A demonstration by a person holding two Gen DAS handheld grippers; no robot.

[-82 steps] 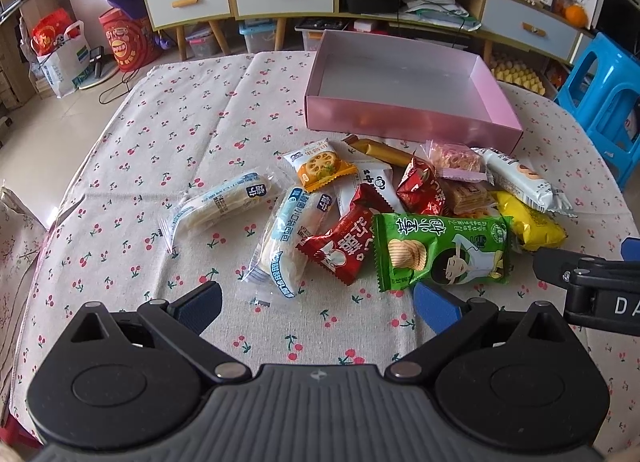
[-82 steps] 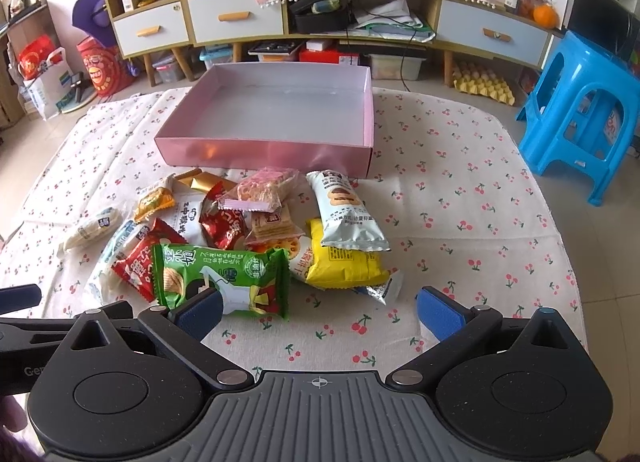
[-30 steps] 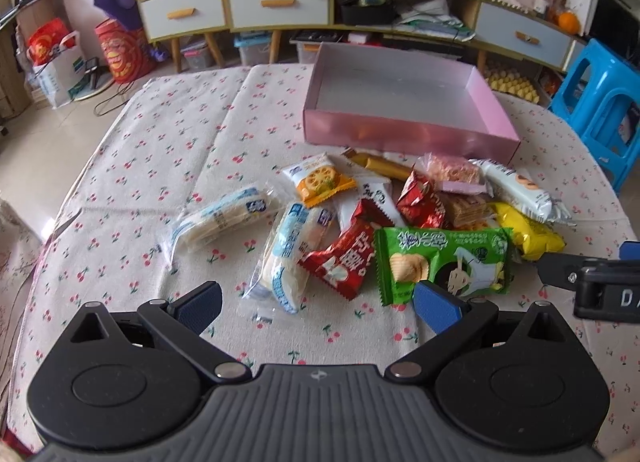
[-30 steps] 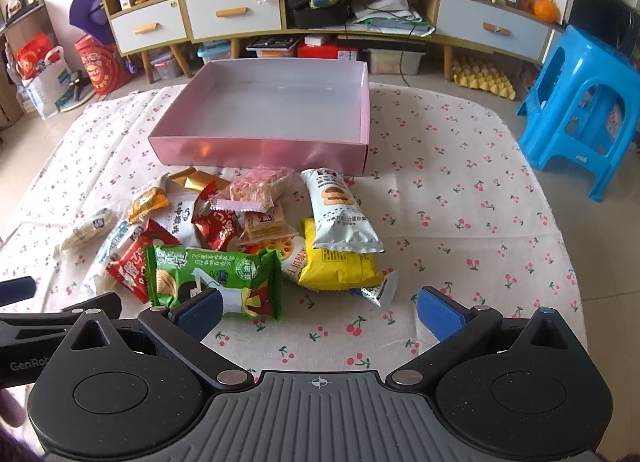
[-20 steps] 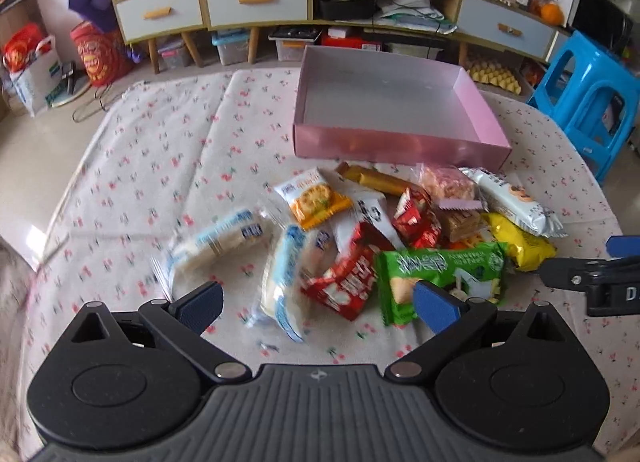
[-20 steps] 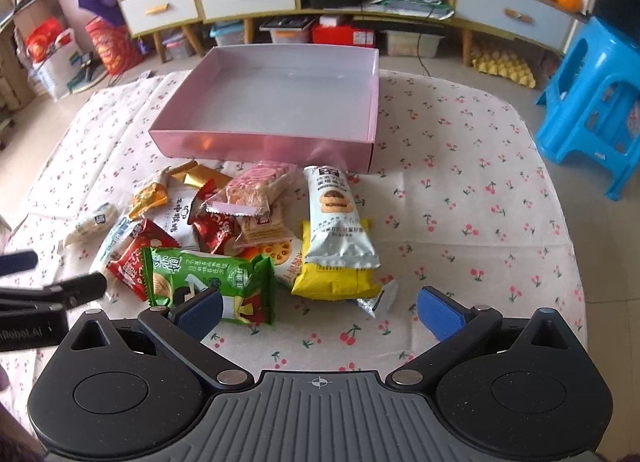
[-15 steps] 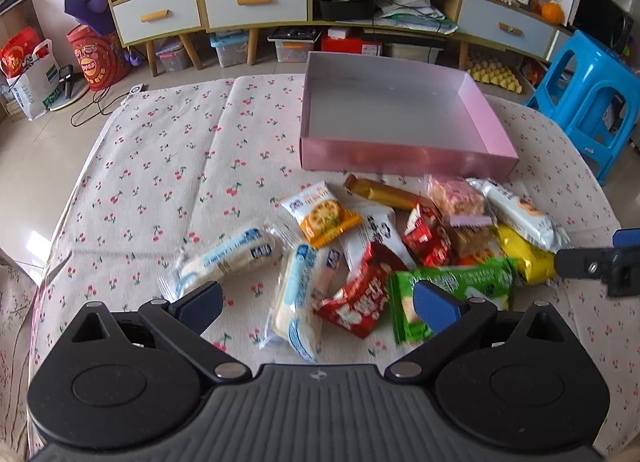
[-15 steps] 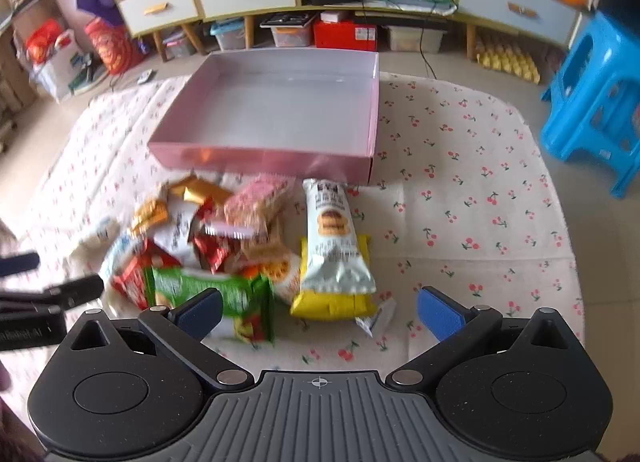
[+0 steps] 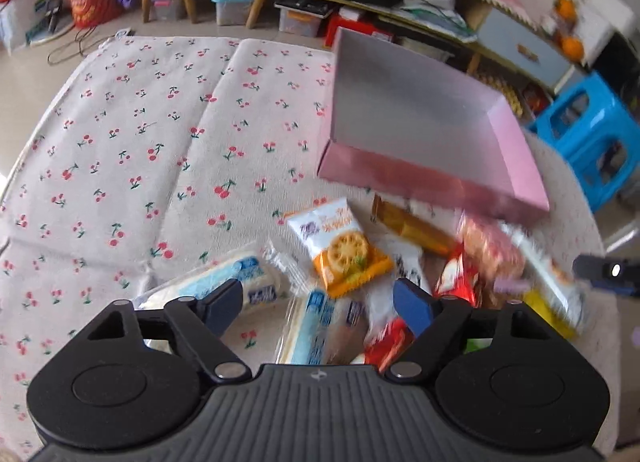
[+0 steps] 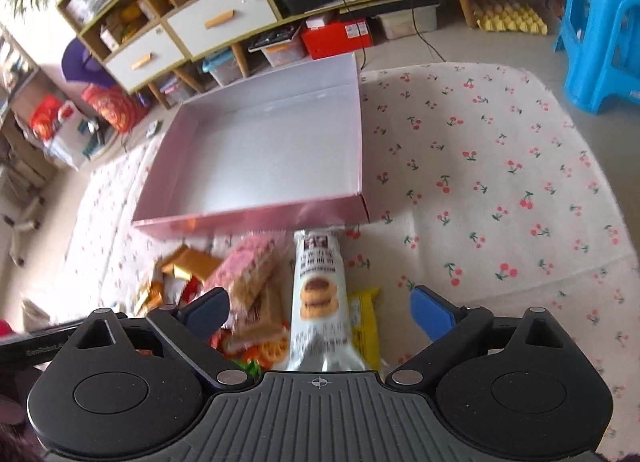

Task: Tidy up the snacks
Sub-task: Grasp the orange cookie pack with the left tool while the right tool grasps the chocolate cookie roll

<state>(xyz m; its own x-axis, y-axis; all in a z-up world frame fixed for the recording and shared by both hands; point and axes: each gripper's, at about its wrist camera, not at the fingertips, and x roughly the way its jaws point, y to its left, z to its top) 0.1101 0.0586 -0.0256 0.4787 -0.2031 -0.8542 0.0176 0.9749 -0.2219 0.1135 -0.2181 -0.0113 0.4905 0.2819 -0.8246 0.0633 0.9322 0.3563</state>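
Note:
A heap of snack packets lies on the cherry-print cloth in front of an empty pink box (image 9: 432,177) (image 10: 256,219). My left gripper (image 9: 318,304) hovers over the heap's left side with its jaws closing. A blue-and-white packet (image 9: 316,326) lies below the gap, and an orange cracker packet (image 9: 344,250) sits just ahead. The pads press on nothing. My right gripper (image 10: 320,314) hovers over the right side, its jaws also closing. A white biscuit packet (image 10: 318,290) lies lengthwise between its fingers, untouched. A pink wafer packet (image 10: 248,270) and a yellow packet (image 10: 364,322) flank it.
A blue plastic stool (image 9: 592,133) (image 10: 600,21) stands off the table's right side. A low cabinet with drawers (image 10: 216,21) runs along the far wall, with boxes and bags on the floor. Bare cloth (image 10: 500,181) spreads to the right of the box.
Both grippers have moved forward over the snack heap toward the pink box and tipped down. Each pair of jaws has narrowed, the left one more.

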